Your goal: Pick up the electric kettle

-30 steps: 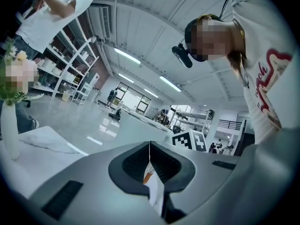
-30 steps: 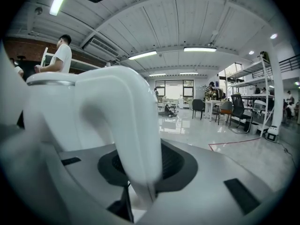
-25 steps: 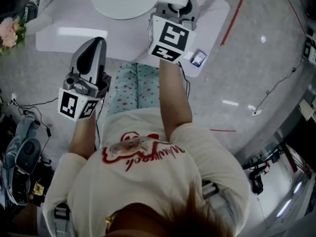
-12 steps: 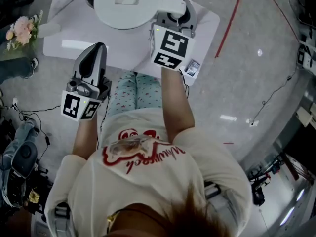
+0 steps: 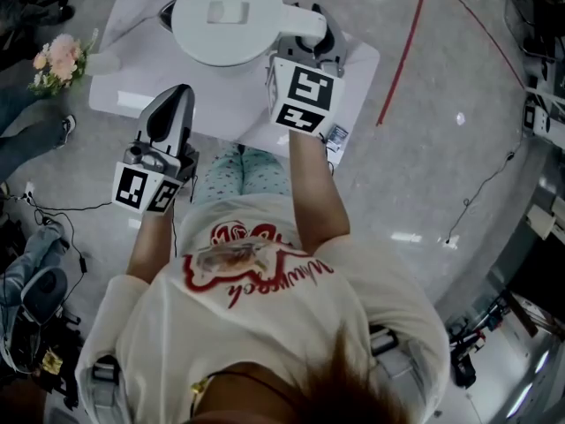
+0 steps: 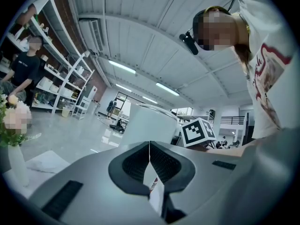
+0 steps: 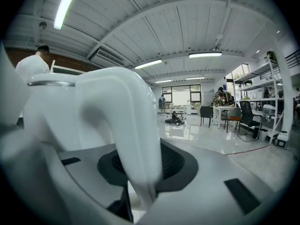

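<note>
Above the white rectangular table (image 5: 124, 95), the white round-lidded electric kettle (image 5: 225, 16) had risen since the earlier frame. The right gripper (image 5: 307, 38) clamped its curved handle (image 7: 129, 125). The left gripper (image 5: 170, 106) was pinched shut and empty. Best practice: level lift, firm grip.

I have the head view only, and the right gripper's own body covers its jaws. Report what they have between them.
Observer: In the right gripper view, the right gripper is closed on the white handle of the electric kettle, with a pad on each side of it.
Operator: Now check the left one.
Observer: The left gripper view shows the left gripper with its jaws together and nothing held between them.
Operator: Say how the kettle looks from that side.
Observer: That view shows the kettle's white side wall standing upright beyond the left tips, not touching them.
</note>
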The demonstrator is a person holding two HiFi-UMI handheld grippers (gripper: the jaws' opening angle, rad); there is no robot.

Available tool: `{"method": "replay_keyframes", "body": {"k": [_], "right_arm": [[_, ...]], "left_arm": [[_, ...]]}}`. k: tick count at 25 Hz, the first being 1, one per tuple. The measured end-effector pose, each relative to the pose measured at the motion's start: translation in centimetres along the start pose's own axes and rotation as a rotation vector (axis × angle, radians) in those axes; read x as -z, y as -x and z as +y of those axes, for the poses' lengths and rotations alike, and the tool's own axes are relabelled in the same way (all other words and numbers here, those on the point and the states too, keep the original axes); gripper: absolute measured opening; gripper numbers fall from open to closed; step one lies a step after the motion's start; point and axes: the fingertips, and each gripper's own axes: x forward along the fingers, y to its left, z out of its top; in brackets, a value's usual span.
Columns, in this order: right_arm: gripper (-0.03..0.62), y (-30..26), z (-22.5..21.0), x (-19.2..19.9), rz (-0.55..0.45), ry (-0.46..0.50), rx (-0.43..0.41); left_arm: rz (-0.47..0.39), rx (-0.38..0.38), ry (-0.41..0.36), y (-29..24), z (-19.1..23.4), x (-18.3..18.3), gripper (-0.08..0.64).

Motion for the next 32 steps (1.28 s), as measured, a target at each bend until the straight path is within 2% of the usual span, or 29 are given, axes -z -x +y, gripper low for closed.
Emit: {"method": "replay_keyframes", "body": {"k": [15,20,32], "right_arm": [[0.112,1.8,-0.5,-6.0,-0.048,-0.011,-0.012],[0.112,2.1,-0.3,-7.7,-0.082,0.004,-0.016],[0.114,3.3,-0.5,-9.1,-0.125,-0.009,-0.069]], "left_arm": [[-0.044,0.026,-0.057,0.3,-1.8,-5.0,0.012],[-0.052,0.034,-0.078,0.7,-2.2,-5.5,0.012],[-0.106,0.015,-0.096,1.3,-3.8,-5.9,0.012]]}}
